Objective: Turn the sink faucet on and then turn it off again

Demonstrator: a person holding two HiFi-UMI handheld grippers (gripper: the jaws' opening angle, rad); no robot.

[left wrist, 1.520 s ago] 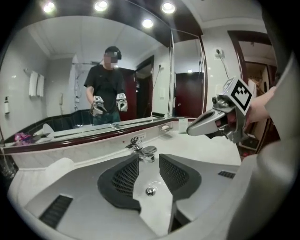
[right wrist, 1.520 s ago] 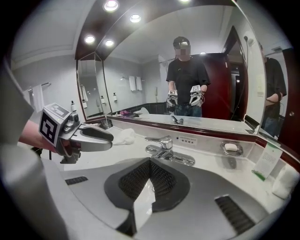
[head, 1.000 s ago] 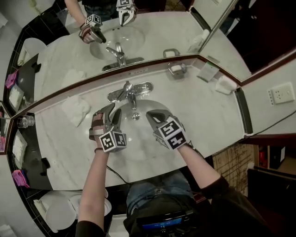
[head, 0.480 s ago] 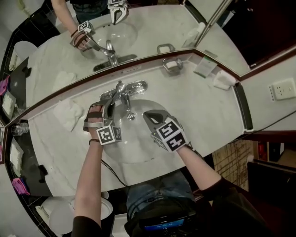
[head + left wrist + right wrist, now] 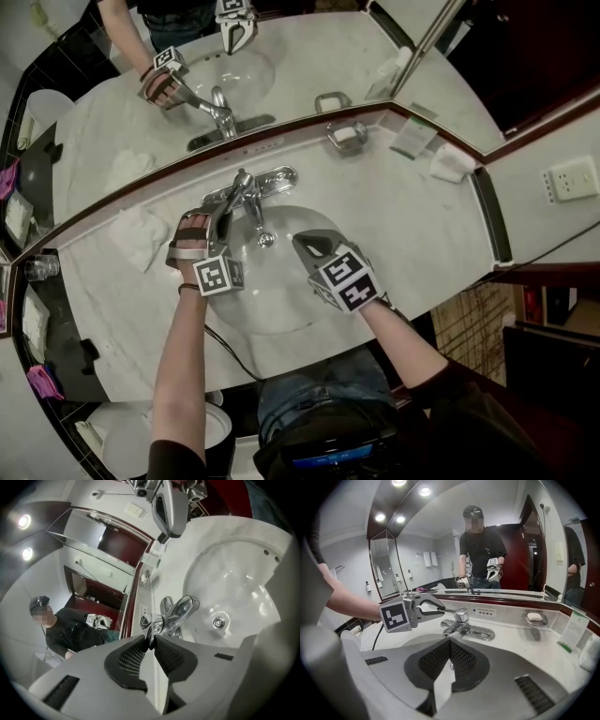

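The chrome faucet (image 5: 246, 190) stands behind the white basin (image 5: 272, 295), with its thin handle lever (image 5: 151, 631) pointing to the left. My left gripper (image 5: 225, 208) has just been closing, and the lever tip lies between its pads (image 5: 133, 654), which pinch it. The right gripper view shows those fingers (image 5: 423, 603) wrapped round the lever beside the spout (image 5: 461, 617). My right gripper (image 5: 302, 242) hangs over the basin's right half, shut and empty, its tips (image 5: 450, 644) aimed at the faucet. No water shows at the drain (image 5: 218, 621).
A large mirror (image 5: 234, 66) runs behind the marble counter and doubles the scene. A folded white towel (image 5: 136, 234) lies left of the basin. At the back right are a soap dish (image 5: 345, 136), a card (image 5: 410, 138) and a white cloth (image 5: 450, 161).
My left gripper moved from over the basin up and left to the faucet and its jaws closed on the handle lever. The right gripper stayed put.
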